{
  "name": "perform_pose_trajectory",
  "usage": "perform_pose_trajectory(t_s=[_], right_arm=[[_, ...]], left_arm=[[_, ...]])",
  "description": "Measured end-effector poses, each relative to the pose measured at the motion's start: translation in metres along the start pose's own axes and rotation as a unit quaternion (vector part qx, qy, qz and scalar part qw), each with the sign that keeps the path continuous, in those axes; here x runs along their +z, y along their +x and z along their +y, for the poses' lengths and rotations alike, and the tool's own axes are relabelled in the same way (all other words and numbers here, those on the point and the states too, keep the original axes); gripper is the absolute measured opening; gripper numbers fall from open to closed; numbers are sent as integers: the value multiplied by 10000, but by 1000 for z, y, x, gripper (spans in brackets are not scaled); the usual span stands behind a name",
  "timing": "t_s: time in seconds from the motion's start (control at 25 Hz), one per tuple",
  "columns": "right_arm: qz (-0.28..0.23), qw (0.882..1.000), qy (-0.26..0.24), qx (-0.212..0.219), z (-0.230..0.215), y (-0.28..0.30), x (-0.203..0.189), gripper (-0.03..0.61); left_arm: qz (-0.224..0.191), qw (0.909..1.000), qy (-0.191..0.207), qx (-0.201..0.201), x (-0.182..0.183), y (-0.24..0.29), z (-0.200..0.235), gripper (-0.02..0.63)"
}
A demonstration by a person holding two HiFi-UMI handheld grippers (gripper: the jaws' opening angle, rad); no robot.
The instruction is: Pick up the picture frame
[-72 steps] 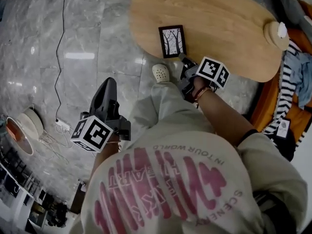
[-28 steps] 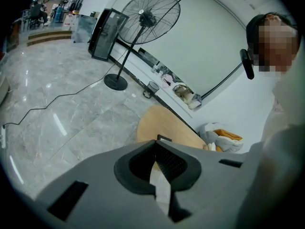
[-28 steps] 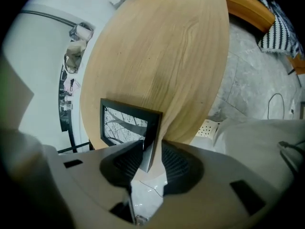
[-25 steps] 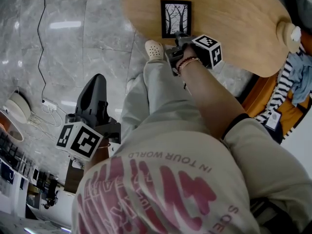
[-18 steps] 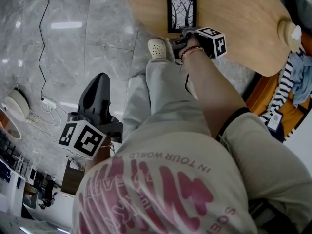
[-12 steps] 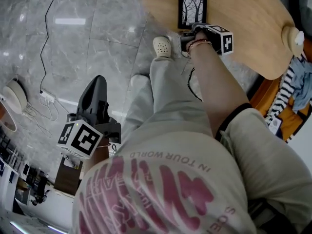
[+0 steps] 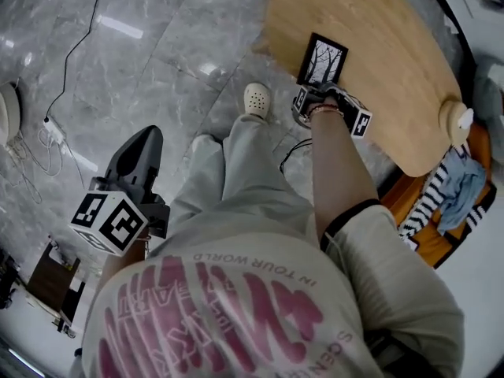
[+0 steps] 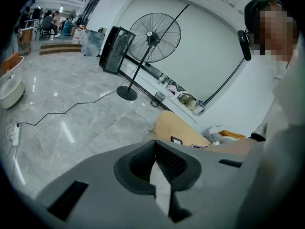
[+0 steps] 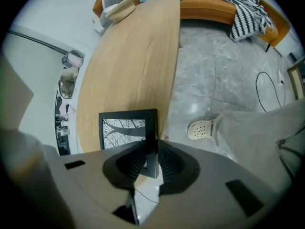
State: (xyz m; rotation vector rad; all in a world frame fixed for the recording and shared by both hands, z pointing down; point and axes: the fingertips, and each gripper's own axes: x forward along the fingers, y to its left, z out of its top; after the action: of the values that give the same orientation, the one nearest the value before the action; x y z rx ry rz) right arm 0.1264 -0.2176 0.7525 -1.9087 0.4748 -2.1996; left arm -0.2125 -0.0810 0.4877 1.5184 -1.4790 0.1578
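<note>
Picture frame [image 7: 324, 60] [image 9: 125, 128]: black border, tree print facing up, lying at the edge of the wooden counter [image 7: 378, 46] [image 9: 133, 56], directly ahead of the right claw [image 7: 313, 93] [image 9: 150, 159].

Right claw: pointed steeply down and closing. One side border of the frame stands between the two pads, near a corner. The pads appear to sit against both faces of that border, though the dark pads and dark border blend together, so contact is likely rather than certain. The rest of the frame extends ahead of the claw and to one side.

Around the right claw: the counter edge runs just beside the gripped border. Off that edge, beside and below the claw, a white clog [image 7: 257, 99] [image 9: 202, 128] stands on the grey marble floor [image 7: 157, 53], with a pale trouser leg [image 9: 257, 123] above it. A thin cable [image 9: 267, 89] loops on the floor farther out. Well beyond the claw, at the far end of the counter, are a round pale wooden object [image 7: 455, 118] [image 9: 119, 8], a striped cloth [image 9: 248, 13] and an orange seat [image 9: 214, 11].

Left claw [image 7: 140, 150] [image 8: 155, 163]: jaws together, nothing between them, held over the floor well apart from the counter. A standing fan [image 8: 152, 37] is far ahead of it.
</note>
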Motion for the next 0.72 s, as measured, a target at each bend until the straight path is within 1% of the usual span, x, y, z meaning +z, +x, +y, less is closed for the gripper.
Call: perform_pose_trajectory(t_s=[0.12,0.24,0.4,0.56,0.72], right_arm=[[-106,9998,-48,-164,-21,-7,-1,78],[-151,9996,-7,-238,-36,-15,-2,78],[-127,9995,118,-254,-52,-21,-10,78],[-150,9994,112,-277,-69,-32,-15,78],[-4,9998,154,-134,-82,-43,-24,78]], left_arm=[[-59,10000,-6,-12,3,-8,8,3],[-79,9999,-10,-73,3,-12,9,3],[-4,9997,162,-191,4,-16,10,3],[25,9994,207,-267,1,-26,12,3],[-9,9993,231,-294,-2,-36,16,3]])
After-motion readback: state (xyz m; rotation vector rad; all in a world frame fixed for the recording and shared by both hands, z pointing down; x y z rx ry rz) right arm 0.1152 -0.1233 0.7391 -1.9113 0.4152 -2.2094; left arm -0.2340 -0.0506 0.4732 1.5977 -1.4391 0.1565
